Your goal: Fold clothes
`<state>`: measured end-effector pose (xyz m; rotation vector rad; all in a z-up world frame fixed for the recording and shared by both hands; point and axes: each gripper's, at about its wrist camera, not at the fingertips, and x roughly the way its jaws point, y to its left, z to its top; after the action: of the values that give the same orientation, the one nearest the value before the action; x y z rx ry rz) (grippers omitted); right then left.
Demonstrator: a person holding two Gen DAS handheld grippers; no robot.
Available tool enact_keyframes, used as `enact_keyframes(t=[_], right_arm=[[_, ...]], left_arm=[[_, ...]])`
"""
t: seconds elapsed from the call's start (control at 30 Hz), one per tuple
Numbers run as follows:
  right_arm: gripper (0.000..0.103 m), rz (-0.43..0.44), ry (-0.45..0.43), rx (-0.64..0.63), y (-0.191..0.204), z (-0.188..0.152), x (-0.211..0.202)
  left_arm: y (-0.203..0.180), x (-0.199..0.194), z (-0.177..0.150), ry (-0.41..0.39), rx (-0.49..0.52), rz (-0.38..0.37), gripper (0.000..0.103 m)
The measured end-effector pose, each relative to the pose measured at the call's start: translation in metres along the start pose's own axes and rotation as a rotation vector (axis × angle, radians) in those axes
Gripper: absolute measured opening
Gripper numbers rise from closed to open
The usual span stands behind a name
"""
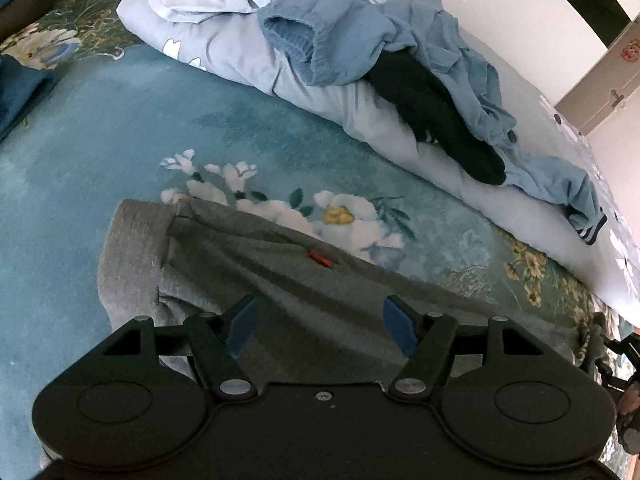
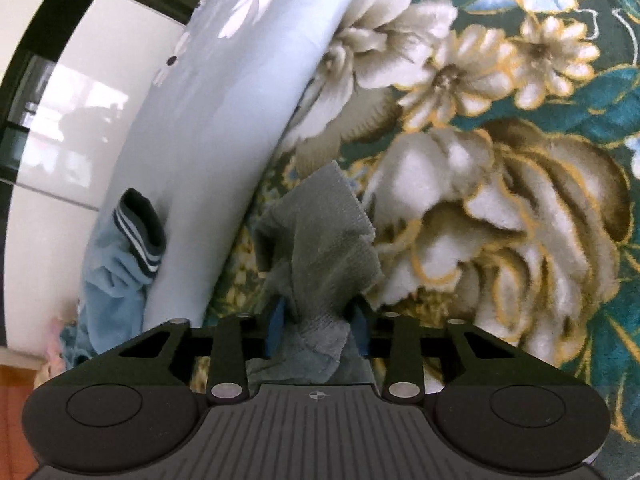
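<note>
Your right claw clenches a bunched corner of the grey knit garment; your left claw hangs released above it.

The right tongs are closed on a bunched fold of grey garment, blue pads pressing its gathered cloth from both sides while a loose flap stands up beyond the tips. Under it lies a floral blanket, dark green with big cream and gold flowers, filling the right and far side. To the left runs a pale blue quilt printed with white daisies. At the near left, a light blue garment with a navy, white-striped cuff rests against the quilt. Beyond, far left, stands a glossy white cabinet.
</note>
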<state>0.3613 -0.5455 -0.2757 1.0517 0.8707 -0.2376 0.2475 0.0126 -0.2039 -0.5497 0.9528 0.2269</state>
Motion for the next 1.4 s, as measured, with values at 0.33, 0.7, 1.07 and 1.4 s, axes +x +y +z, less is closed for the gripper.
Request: enact_keyframes(t=[0.33, 0.7, 1.07, 1.4], right_arm=[[0.017, -0.127, -0.142, -0.334, 0.027, 0.022, -0.039], [0.008, -0.394, -0.196, -0.431, -0.013, 0.071, -0.063], [0.012, -0.166, -0.015, -0.464, 0.026, 0.039, -0.031], [0.035, -0.001, 0.379, -1.017, 0.125, -0.068, 0.026]], left_arm=[[0.009, 0.001, 0.001, 0.010, 0.005, -0.007, 0.068], [0.011, 0.007, 0.004, 0.006, -0.006, 0.009, 0.068], [-0.003, 0.015, 0.017, 0.018, 0.106, 0.033, 0.069], [-0.029, 0.039, 0.033, 0.122, 0.554, 0.033, 0.072]])
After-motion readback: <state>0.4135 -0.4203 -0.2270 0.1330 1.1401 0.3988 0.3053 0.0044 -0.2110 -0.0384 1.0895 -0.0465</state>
